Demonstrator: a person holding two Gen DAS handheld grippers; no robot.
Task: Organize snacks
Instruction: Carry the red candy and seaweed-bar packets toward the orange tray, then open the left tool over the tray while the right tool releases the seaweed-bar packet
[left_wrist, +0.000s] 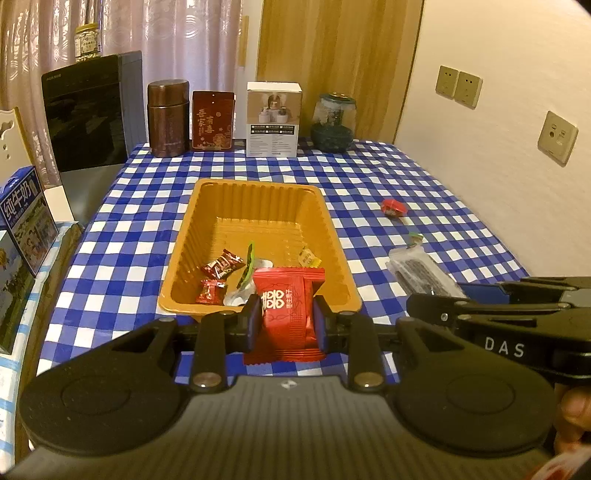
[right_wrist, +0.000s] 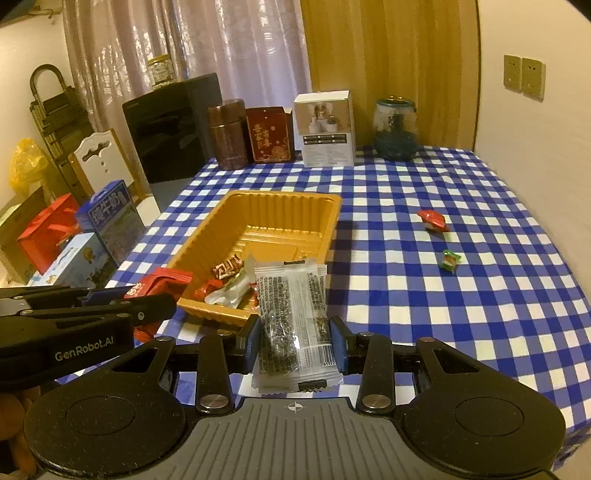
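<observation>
An orange plastic tray (left_wrist: 255, 199) (right_wrist: 280, 206) stands on the blue checked tablecloth and holds several small wrapped sweets (left_wrist: 221, 267). My left gripper (left_wrist: 287, 319) is shut on a red snack packet (left_wrist: 290, 314) at the tray's near rim. My right gripper (right_wrist: 293, 341) is shut on a clear packet of dark snack (right_wrist: 291, 317), held just right of the tray's near corner. That packet also shows in the left wrist view (left_wrist: 421, 271). A red sweet (left_wrist: 394, 208) (right_wrist: 433, 220) and a small green sweet (left_wrist: 415, 239) (right_wrist: 450, 259) lie loose on the cloth to the right.
At the table's far edge stand a brown canister (left_wrist: 167, 118), a red box (left_wrist: 213, 120), a white box (left_wrist: 274, 118) and a glass jar (left_wrist: 333, 122). Milk cartons (left_wrist: 26, 218) and a black appliance (left_wrist: 88, 110) are to the left. A wall runs along the right.
</observation>
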